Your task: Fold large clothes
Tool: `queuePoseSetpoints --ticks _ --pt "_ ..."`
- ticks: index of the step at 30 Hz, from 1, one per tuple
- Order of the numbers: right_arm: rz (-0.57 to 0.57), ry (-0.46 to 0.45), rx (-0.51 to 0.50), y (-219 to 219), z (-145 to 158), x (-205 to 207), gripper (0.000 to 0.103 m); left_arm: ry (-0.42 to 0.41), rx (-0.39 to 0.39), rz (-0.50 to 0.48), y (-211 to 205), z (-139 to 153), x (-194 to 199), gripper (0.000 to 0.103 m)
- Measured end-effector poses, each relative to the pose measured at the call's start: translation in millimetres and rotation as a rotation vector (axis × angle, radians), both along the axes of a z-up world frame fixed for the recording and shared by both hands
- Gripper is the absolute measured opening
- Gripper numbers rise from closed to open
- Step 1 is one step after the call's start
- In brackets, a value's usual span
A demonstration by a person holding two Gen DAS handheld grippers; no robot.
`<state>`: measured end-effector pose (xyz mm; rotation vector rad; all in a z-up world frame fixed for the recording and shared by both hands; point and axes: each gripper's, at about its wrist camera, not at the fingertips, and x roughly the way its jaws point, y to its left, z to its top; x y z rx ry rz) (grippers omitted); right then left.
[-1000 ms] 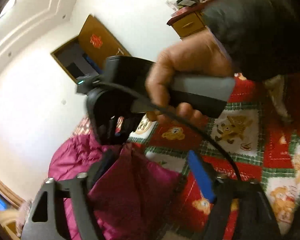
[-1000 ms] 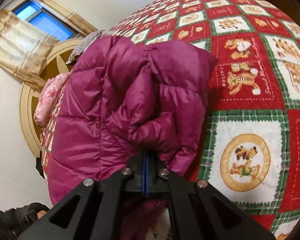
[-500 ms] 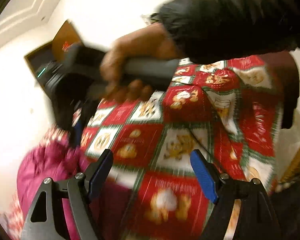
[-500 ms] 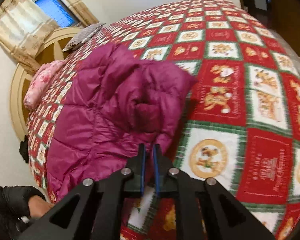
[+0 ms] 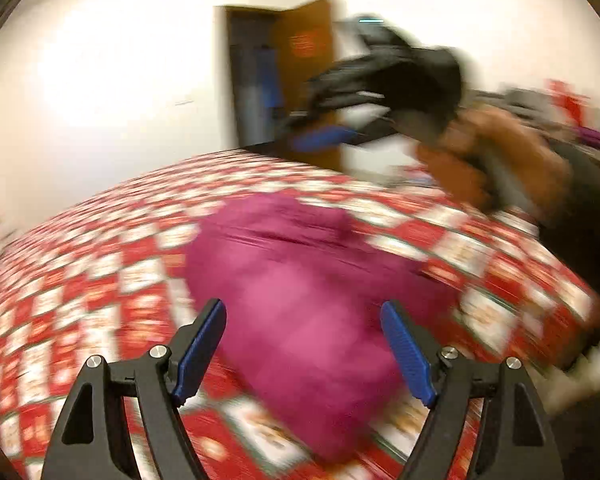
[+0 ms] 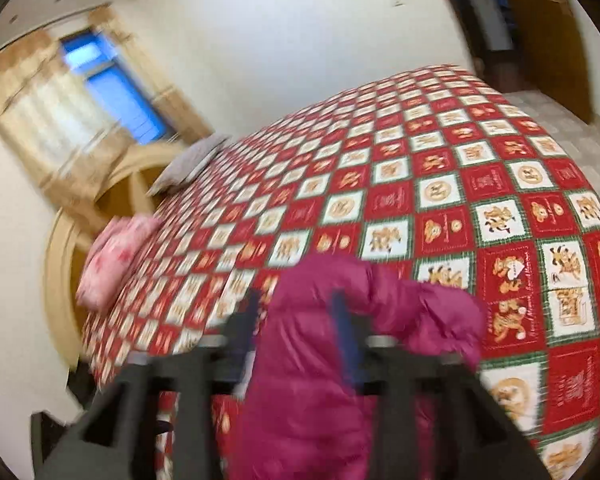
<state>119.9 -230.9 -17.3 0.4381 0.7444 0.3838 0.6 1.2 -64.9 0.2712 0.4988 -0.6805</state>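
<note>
With the magenta puffer jacket [image 5: 312, 292] bundled on the bed [image 6: 440, 184], the left claw [image 5: 304, 344] hangs wide and empty, the right claw [image 6: 296, 328] is opening, seemingly letting go, so a fresh grip for folding comes next.

We see a bed covered by a red, white and green patchwork quilt [image 6: 452, 184] printed with teddy bears. At its far end a pink pillow [image 6: 116, 256] and a grey pillow [image 6: 192, 164] lie against a rounded wooden headboard [image 6: 60, 264], below a curtained window [image 6: 112, 92]. A brown wooden door [image 5: 308, 60] stands open in the white wall.
</note>
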Motion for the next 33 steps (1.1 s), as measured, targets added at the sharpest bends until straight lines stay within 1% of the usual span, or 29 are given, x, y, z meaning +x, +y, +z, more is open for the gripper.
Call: queuePoseSetpoints --ticks 1,2,3,4,5,6,8,9,10,13,14,15,16,18,20,23,26,30,33 --pt "-0.043 0.008 -0.012 3 -5 6 0.057 0.011 0.004 0.108 -8 4 22 0.08" --pt "-0.098 0.025 -0.041 7 -14 13 0.057 0.029 0.0 0.19 -12 5 39 0.08" --pt "-0.149 0.046 -0.074 10 -24 20 0.051 0.066 -0.015 0.273 -17 6 60 0.08" --pt "-0.191 0.058 -0.098 11 -37 24 0.046 0.112 -0.047 0.345 -23 4 84 0.08" --pt "-0.217 0.066 -0.119 10 -46 28 0.035 0.149 -0.069 0.406 -28 0 104 0.08" --pt "-0.253 0.076 -0.163 8 -59 30 0.033 0.161 -0.071 0.443 -34 -3 114 0.08" --pt "-0.304 0.062 -0.259 -2 -74 31 0.032 0.174 -0.036 0.54 -56 -15 140 0.08" --pt "-0.325 0.052 -0.308 -7 -84 31 0.032 0.174 -0.019 0.56 -66 -22 148 0.08" --pt "-0.331 0.055 -0.324 -12 -92 30 0.032 0.17 0.002 0.569 -75 -29 153 0.08" --pt "-0.333 0.096 -0.321 -29 -121 32 0.032 0.157 0.102 0.587 -95 -56 165 0.08" --pt "-0.335 0.096 -0.327 -34 -132 32 0.032 0.156 0.105 0.585 -100 -62 167 0.08" --pt "-0.333 0.096 -0.318 -38 -139 32 0.032 0.157 0.098 0.583 -97 -61 169 0.08" --pt "-0.331 0.098 -0.292 -43 -145 33 0.032 0.16 0.089 0.587 -97 -64 171 0.08" --pt "-0.336 0.109 -0.269 -46 -150 35 0.032 0.164 0.096 0.604 -98 -73 178 0.084" --pt "-0.343 0.115 -0.293 -43 -151 37 0.033 0.169 0.109 0.622 -99 -81 184 0.088" --pt "-0.335 0.116 -0.334 -36 -153 40 0.033 0.194 0.114 0.634 -99 -92 192 0.09" --pt "-0.318 0.146 -0.322 -38 -160 47 0.034 0.22 0.123 0.638 -100 -100 200 0.091" --pt "-0.31 0.153 -0.372 -32 -163 49 0.034 0.266 0.112 0.643 -97 -109 208 0.093" --pt "-0.314 0.154 -0.396 -29 -166 52 0.034 0.284 0.106 0.645 -96 -115 213 0.093"
